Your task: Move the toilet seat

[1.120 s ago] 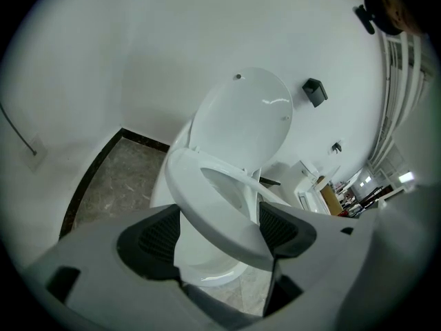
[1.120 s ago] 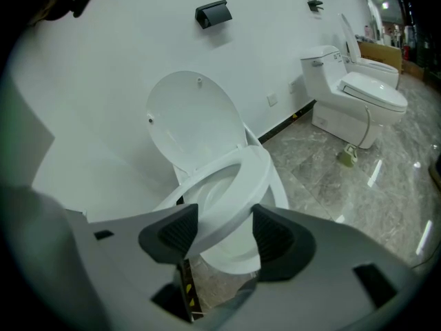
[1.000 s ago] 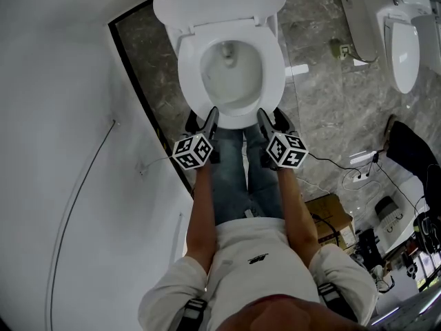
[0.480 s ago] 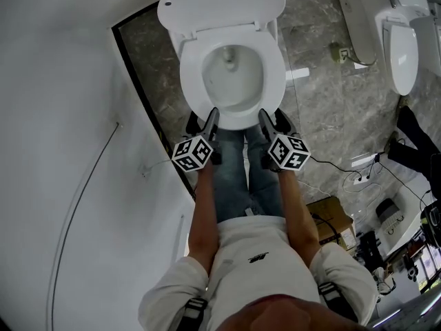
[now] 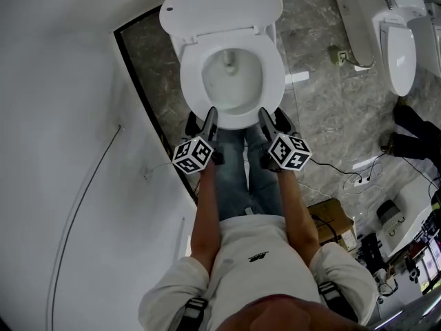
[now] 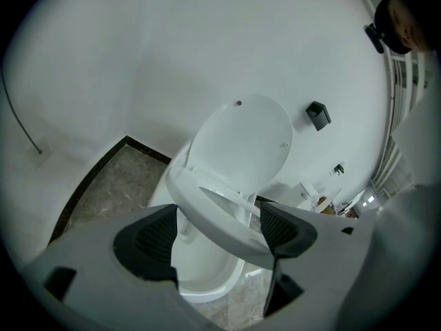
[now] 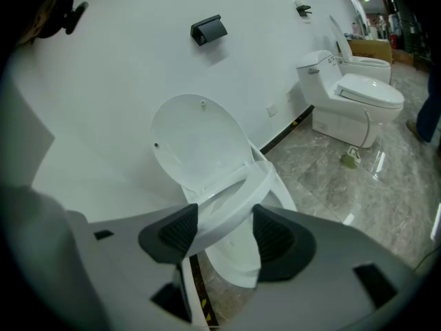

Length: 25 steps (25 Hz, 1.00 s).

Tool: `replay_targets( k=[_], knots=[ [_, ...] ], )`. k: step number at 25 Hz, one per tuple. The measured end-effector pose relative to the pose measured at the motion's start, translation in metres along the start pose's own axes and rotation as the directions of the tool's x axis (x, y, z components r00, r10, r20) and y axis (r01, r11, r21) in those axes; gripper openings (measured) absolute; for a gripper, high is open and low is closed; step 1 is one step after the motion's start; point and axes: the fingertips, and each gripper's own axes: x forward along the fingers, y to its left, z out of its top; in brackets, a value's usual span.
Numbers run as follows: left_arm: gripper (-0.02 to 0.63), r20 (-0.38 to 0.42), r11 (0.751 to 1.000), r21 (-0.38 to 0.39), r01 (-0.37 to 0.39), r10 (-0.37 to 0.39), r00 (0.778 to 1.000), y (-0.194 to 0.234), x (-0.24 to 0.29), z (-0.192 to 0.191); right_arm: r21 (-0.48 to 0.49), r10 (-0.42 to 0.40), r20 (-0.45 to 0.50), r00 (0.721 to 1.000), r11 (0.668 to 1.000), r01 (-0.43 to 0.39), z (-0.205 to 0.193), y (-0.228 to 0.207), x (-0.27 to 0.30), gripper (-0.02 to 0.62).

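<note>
Looking down past my own forearms in the head view, I have the left gripper [image 5: 211, 116] and the right gripper [image 5: 265, 116] side by side at the near edge of the toilet seat [image 5: 189, 74], one to each side of its front curve. The left gripper view shows the left claw [image 6: 219, 229] closed onto the seat ring [image 6: 207, 216], which runs across between the two ribbed pads and meets both. The right gripper view shows the same for the right claw [image 7: 224, 229]: the seat's front rim [image 7: 227, 205] is pinched between its pads. In both gripper views the ring sits tilted, its front edge apart from the bowl [image 6: 207, 281] beneath and its far edge hinged at the back, so I judge the seat to be partly raised rather than lying flat. Beyond it the lid [image 5: 220, 5] stands open against the white wall [image 5: 69, 81]. Farther right, on the marble floor [image 5: 324, 116], stands a second toilet [image 5: 396, 33], well apart. By my reading the grip is done on both sides and the swing is only partway: the seat rests neither on the bowl nor against the lid, so most of its travel is left.
</note>
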Motion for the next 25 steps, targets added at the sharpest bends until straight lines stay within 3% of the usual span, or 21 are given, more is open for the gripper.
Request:
replay_targets(
  k=[5,10,15,18,21,25],
  knots=[
    [0.356,0.005,0.988,0.151,0.040,-0.041,0.999,-0.014,-0.013,0.010,0.017,0.004,0.017,1.000,1.000,-0.005,0.009,0.004,-0.001,0.268],
    [0.356,-0.007,0.954,0.286,0.095,-0.097,0.995,-0.031,-0.027,0.017,0.033,0.007,0.029,1.000,0.999,-0.008,0.017,0.010,-0.003,0.268],
    [0.356,-0.031,0.891,0.434,0.131,-0.131,0.991,-0.047,-0.038,0.023,0.041,0.002,0.028,1.000,0.999,-0.003,0.025,0.013,-0.002,0.268],
    [0.356,-0.073,0.839,0.518,0.164,-0.148,0.986,-0.056,-0.044,0.020,0.050,0.004,0.039,0.999,0.999,-0.006,0.030,0.017,-0.003,0.268],
    [0.356,-0.117,0.781,0.599,0.178,-0.135,0.984,-0.060,-0.046,0.011,0.060,0.008,0.054,0.999,0.998,-0.011,0.036,0.020,-0.003,0.268],
    [0.356,-0.128,0.738,0.654,0.164,-0.105,0.986,-0.060,-0.040,0.006,0.063,0.004,0.054,0.999,0.998,-0.007,0.037,0.021,-0.002,0.268]
  ],
)
